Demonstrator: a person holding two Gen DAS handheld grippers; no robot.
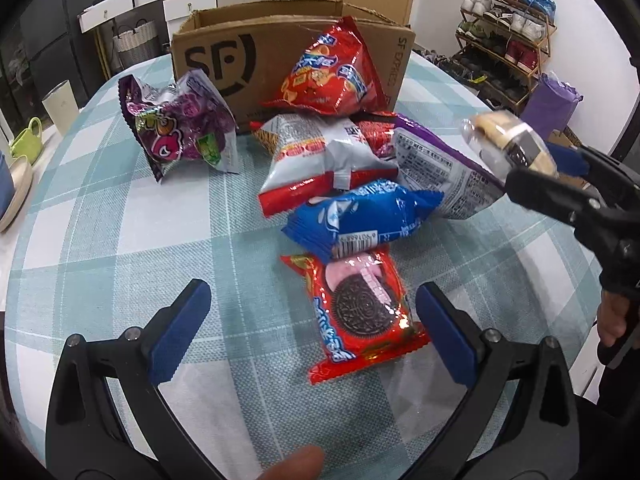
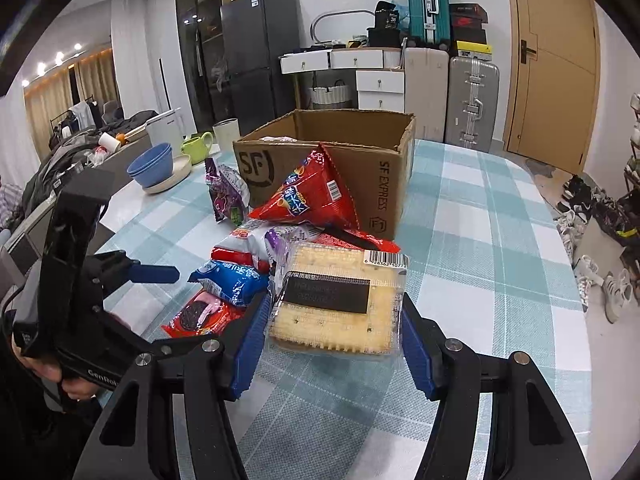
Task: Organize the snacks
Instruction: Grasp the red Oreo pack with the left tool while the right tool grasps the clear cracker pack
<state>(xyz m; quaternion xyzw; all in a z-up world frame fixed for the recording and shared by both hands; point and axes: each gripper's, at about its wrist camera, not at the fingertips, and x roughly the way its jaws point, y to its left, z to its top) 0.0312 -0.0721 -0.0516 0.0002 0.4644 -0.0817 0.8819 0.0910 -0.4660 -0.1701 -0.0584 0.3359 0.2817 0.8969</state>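
Note:
My right gripper is shut on a clear-wrapped cracker pack and holds it above the checked tablecloth; the left wrist view shows this cracker pack lifted at the right. My left gripper is open low over the table, and a red Oreo pack lies between its fingers, nearer the right one. Behind it lie a blue pack, a white-and-red bag, a purple-and-white bag, a red triangular bag and a purple pack. An open cardboard box stands at the back.
Blue bowls on a plate, a green mug and a pale cup stand along the table's left side. A shoe rack is on the floor beyond the right edge. The checked tablecloth spreads right of the box.

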